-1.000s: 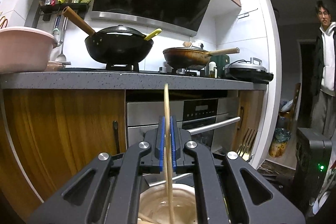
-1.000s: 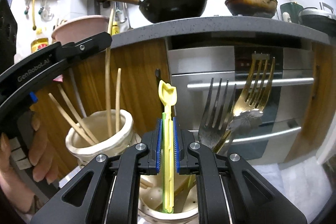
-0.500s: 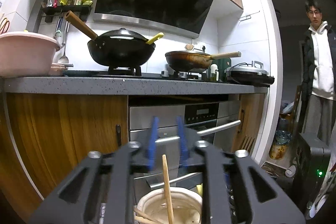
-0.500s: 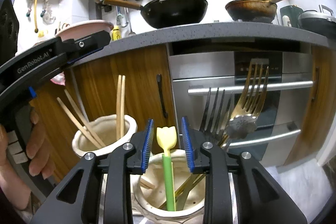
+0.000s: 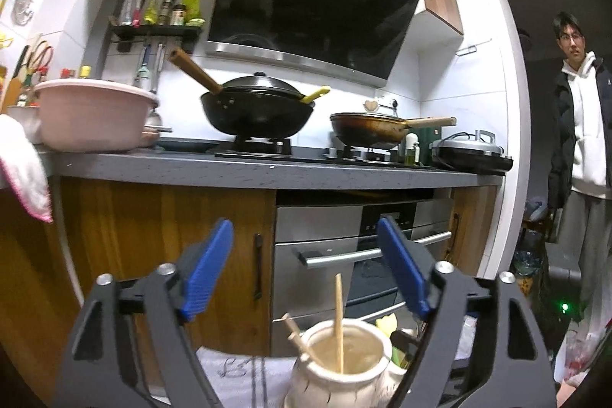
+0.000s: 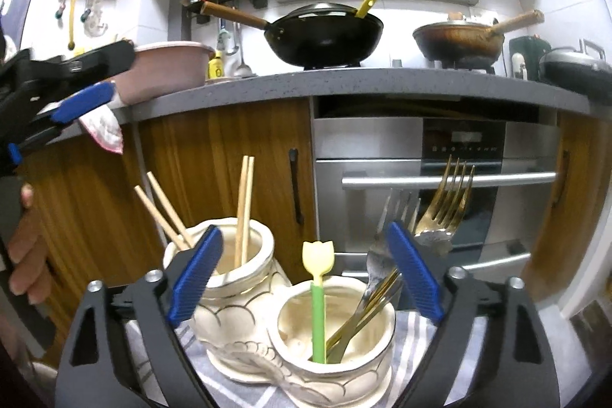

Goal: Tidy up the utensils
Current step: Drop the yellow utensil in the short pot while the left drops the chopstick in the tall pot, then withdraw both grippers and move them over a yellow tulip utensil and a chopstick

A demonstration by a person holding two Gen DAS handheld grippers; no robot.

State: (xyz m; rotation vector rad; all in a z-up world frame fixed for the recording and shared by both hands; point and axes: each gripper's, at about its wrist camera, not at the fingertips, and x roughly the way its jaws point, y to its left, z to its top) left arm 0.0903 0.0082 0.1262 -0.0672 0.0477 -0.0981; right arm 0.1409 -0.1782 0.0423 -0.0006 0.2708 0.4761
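Wooden chopsticks (image 6: pixel 243 209) upright in glazed ceramic holder (image 6: pixel 244 278); left tool (image 5: pixel 306 270), right tool (image 6: pixel 302 278) both released.

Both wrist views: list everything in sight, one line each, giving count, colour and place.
Cream ceramic twin-pot utensil holder: 1, cream, on the striped cloth.
Wooden chopsticks: 4, tan, in the left pot.
Green-stemmed yellow tulip-top utensil: 1, in the right pot.
Forks: gold and silver, exact count unclear, in the right pot.
Grey-striped cloth: 1, under the holder.
Black wok with wooden handle: 1, on the stove.
Brown pan: 1, right burner.
Pink basin: 1, on the counter.
Steel built-in oven: 1, under the counter.
Bystander in white hoodie: 1, far right.
Left gripper: blue pads, open above the chopstick pot.
Right gripper: blue pads, open above the holder.
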